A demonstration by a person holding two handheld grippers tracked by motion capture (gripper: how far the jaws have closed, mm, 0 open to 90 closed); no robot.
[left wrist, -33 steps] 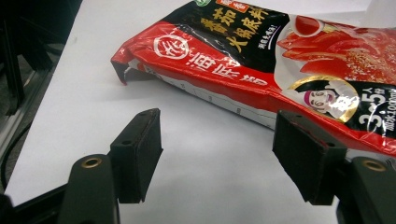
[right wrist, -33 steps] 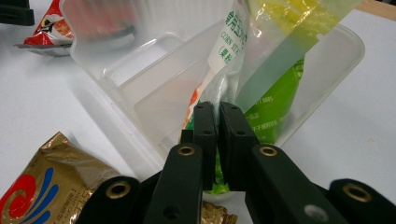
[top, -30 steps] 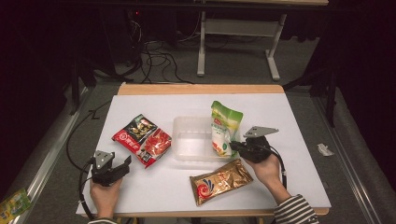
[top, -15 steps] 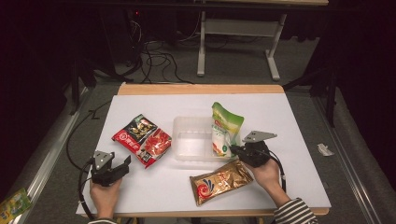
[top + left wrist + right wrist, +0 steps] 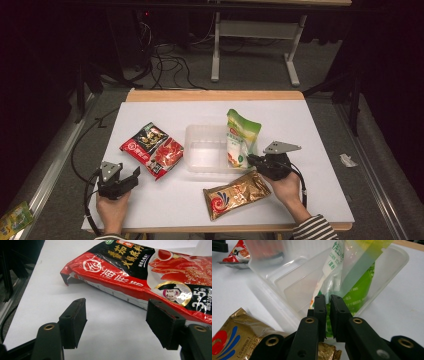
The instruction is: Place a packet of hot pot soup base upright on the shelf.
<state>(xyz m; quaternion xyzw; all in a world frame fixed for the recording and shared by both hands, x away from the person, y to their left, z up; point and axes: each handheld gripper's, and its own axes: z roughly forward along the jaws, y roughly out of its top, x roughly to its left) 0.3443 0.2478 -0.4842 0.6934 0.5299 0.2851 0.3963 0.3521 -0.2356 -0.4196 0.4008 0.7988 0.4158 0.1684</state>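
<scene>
A green and white pouch [image 5: 241,138] leans over the right rim of a clear plastic container [image 5: 205,150]. My right gripper [image 5: 251,160] is shut on the pouch's lower edge [image 5: 328,315], its jaws pinching the bag [image 5: 352,277] just outside the container's wall [image 5: 294,287]. A gold pouch [image 5: 237,192] lies flat in front of the container, under my right hand [image 5: 234,335]. A red and black pouch [image 5: 152,149] lies left of the container. My left gripper [image 5: 131,176] stands open at the front left, just short of the red pouch [image 5: 155,272], with bare table between its jaws.
The white table [image 5: 310,130] has a wooden strip along its far edge. Cables [image 5: 165,60] and a table frame [image 5: 255,45] stand on the floor beyond it. A small green packet [image 5: 15,217] lies on the floor at the lower left.
My right gripper has shifted slightly left and forward with the green pouch pinched in it, and the pouch leans a little more over the container. The left gripper has not moved.
</scene>
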